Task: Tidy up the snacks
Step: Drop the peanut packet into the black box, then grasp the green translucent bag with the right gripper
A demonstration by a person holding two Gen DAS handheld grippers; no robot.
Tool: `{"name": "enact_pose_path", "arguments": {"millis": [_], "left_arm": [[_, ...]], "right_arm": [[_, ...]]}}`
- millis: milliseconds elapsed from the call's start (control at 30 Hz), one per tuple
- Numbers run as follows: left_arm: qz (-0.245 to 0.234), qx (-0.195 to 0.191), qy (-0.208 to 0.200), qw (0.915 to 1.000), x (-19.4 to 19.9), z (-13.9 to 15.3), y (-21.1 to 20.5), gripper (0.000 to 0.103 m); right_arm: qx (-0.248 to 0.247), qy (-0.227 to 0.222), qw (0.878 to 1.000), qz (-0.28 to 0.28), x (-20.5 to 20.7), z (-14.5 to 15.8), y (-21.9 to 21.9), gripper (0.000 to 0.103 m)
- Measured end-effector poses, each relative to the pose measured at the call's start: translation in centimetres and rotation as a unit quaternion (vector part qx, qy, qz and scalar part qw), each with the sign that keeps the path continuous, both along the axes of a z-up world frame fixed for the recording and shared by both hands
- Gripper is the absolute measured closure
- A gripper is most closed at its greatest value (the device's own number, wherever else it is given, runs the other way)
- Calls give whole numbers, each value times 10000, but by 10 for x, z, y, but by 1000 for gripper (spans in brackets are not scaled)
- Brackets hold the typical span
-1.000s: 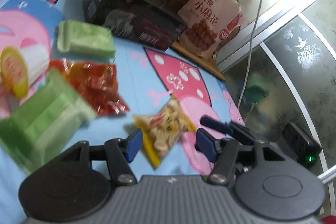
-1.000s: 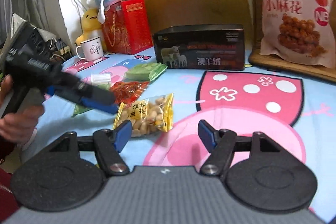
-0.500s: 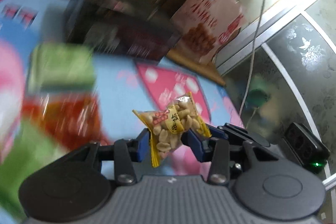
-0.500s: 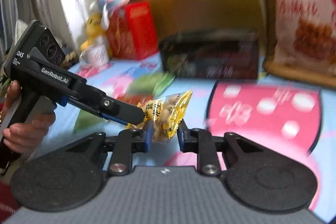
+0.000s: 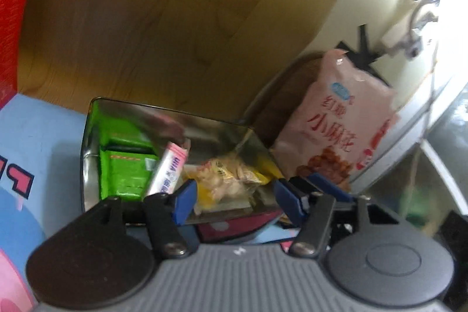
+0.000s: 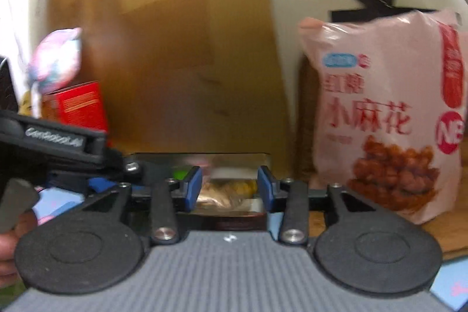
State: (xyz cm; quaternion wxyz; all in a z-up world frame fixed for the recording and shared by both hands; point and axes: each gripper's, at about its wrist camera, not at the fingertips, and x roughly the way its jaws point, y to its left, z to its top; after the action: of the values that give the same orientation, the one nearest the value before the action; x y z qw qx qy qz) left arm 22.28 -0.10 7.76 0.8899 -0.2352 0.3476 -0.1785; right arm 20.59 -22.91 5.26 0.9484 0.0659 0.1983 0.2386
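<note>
The yellow peanut packet (image 5: 228, 180) lies inside the open metal tin (image 5: 87, 154), beside green packets (image 5: 122, 174) and a pink-and-white packet (image 5: 169, 174). My left gripper (image 5: 235, 201) hovers over the tin's near wall with its jaws opening. The packet sits between the blue pads without being pressed. In the right wrist view the peanut packet (image 6: 228, 193) shows low in the tin (image 6: 204, 157), beyond my right gripper (image 6: 229, 189). Its jaws are opening too, clear of the packet. The left gripper's black body (image 6: 58, 142) reaches in from the left.
A big pink snack bag (image 6: 386, 136) stands just right of the tin on a wooden tray. A wooden board (image 5: 146, 19) rises behind the tin. A red box (image 6: 79, 107) and a plush toy (image 6: 55, 60) stand at the back left. A blue cartoon sheet (image 5: 29, 142) covers the surface.
Both grippers closed on the peanut packet and carried it up from the sheet to the tin. Their jaws have now parted and the packet lies in the tin.
</note>
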Motion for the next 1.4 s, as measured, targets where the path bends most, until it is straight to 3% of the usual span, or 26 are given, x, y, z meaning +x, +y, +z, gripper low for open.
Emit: {"name": "enact_pose_path", "arguments": {"millis": [167,233,333,433,633,700,800,867,933,1100,1200,1300,1400], "left_arm": [[-182,-124,-334,9992,-51,5,22,42],[-384,-341,-220,9984,-72,0,31,42],[-822,-358,-23,9960,-110,-14,32,42],[-1287,-317,361,9905,-149,-38,27,42],[-1836,-940,1047,9729,-203,-75,26,42],[-1891,-1107,1033,9702,-215,-80,24,41],[-1857,-1120,874,9723,-225,-80,18,36],[-2004,-1124,875,9693,-227,-80,9,34],[-2130,-1052,872,9674,-229,-80,-1,34],[-2101,-1084,952,9670,-222,-83,-6,45],[-1952,-1081,1019,9694,-210,-86,-5,59],[-1693,-1029,1122,9737,-193,-91,-3,83],[-1492,-1342,1381,9699,-173,-98,5,85]], "right_arm": [[493,212,9985,94,-35,-12,-32,52],[544,393,9972,315,-51,-15,-40,52],[637,657,9915,922,-84,-19,-49,50],[574,750,9823,1619,-128,-24,-54,39],[-109,894,9660,2424,-224,-45,-55,36],[-434,943,9623,2513,-247,-52,-48,28],[-1042,267,9635,2450,-280,-60,-32,17],[-1286,-56,9641,2322,-290,-66,-21,13],[-1153,94,9698,2147,-283,-65,-16,11],[-1120,295,9776,1758,-267,-59,-4,17],[-977,401,9819,1571,-265,-60,-4,30],[-691,563,9859,1416,-250,-59,1,36],[-607,719,9881,1217,-238,-55,6,37]]}}
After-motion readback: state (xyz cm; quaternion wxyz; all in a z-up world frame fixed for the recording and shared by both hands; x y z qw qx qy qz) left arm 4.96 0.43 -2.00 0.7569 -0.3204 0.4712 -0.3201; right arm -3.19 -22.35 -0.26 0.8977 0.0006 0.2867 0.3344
